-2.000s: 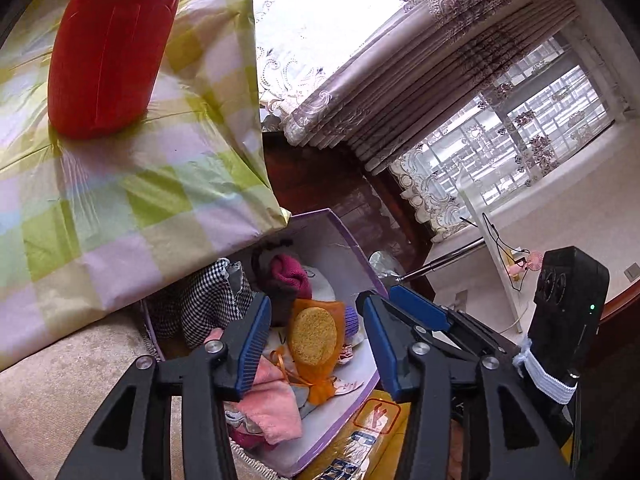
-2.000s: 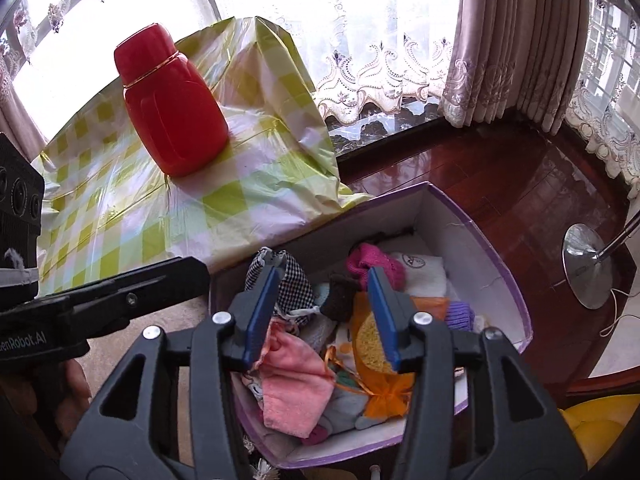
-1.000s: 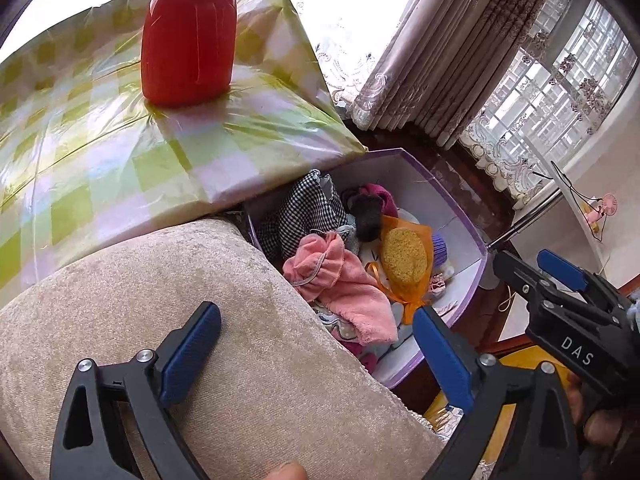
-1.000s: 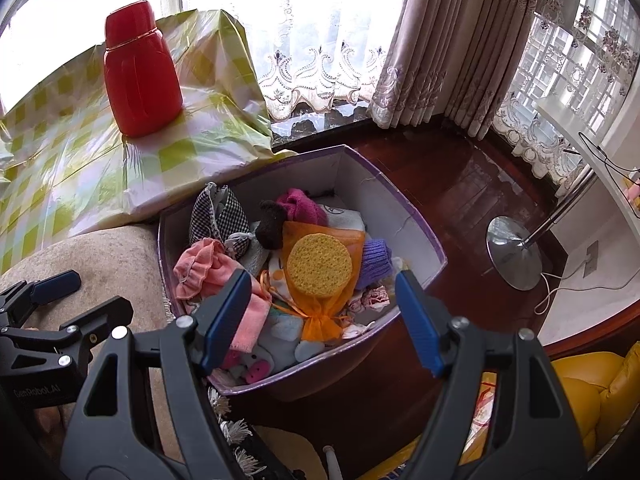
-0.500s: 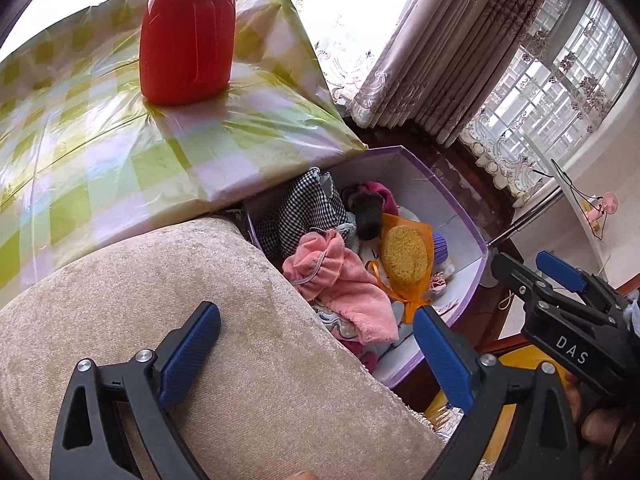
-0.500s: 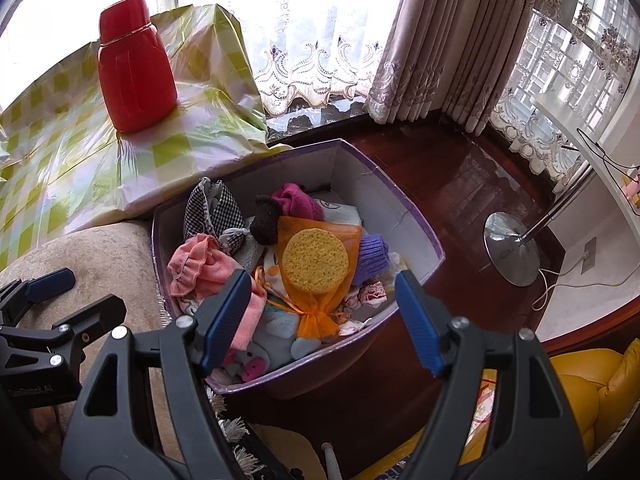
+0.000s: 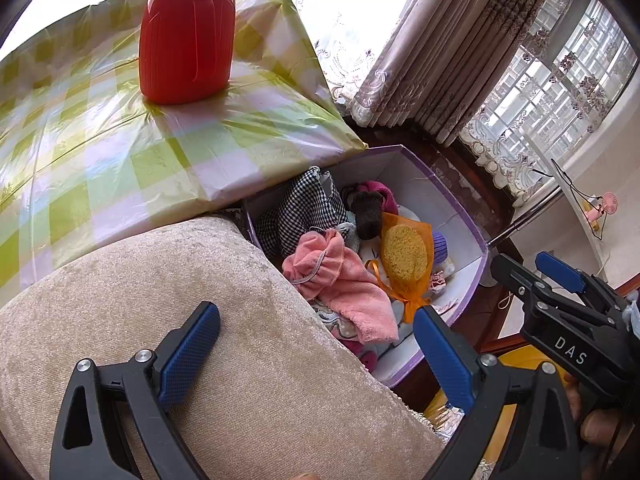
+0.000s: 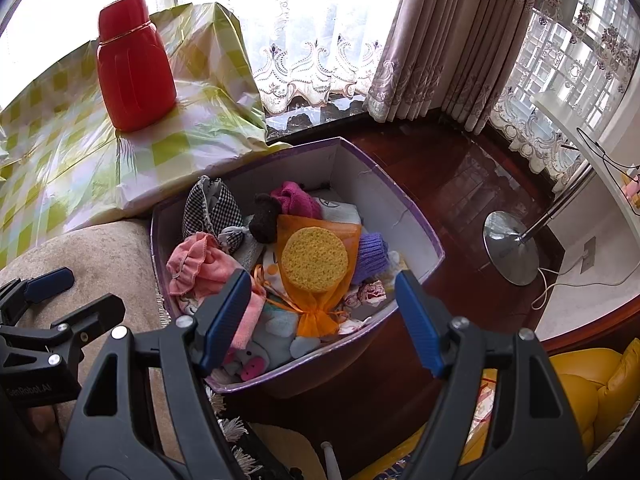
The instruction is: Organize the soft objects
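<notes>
Purple box (image 8: 416, 224) heaped with soft objects: yellow sponge (image 8: 314, 259) in orange mesh, pink cloth (image 8: 196, 266), checked pouch (image 8: 212, 208). Box just ahead of right gripper (image 8: 320, 316), jaws released, empty. Left gripper (image 7: 316, 354) spread wide over beige cushion (image 7: 160, 300), box ahead-right. Only right view shows lamp base (image 8: 512, 248), bare floor beyond box's right rim.

Bright daylight thru window (image 8: 280, 20), blown out; fisheye warp w/ dark corners; sharp.
</notes>
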`<state>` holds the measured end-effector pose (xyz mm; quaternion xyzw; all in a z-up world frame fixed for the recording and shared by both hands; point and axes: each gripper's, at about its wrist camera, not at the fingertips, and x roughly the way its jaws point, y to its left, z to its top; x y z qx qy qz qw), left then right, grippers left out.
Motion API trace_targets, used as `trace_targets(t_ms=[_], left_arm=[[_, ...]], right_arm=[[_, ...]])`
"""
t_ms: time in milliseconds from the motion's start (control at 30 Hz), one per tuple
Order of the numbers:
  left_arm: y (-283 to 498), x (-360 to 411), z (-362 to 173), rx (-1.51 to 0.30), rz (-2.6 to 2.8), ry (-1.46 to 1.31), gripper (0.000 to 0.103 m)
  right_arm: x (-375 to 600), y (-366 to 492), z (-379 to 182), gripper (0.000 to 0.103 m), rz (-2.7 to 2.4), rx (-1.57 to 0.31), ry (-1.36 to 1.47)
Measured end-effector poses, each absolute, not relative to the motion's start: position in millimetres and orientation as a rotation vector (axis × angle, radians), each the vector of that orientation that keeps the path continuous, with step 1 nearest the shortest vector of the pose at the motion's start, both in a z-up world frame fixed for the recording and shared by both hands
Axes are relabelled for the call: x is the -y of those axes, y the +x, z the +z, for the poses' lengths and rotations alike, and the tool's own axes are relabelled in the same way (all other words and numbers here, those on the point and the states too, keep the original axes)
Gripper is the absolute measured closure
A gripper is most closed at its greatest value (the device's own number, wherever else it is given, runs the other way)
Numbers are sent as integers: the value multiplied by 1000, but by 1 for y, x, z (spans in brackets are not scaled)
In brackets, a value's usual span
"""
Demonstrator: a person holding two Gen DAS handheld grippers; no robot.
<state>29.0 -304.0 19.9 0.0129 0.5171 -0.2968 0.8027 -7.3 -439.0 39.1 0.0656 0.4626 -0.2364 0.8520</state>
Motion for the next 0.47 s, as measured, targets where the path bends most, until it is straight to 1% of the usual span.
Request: trace_targets(t_ms=[333, 467], left_arm=[[28, 305, 19, -1104, -641, 37, 4], [27, 308, 19, -1097, -651, 50, 1]], right_arm=[[440, -9, 37, 26, -501, -981, 151], [440, -9, 37, 26, -503, -983, 152]])
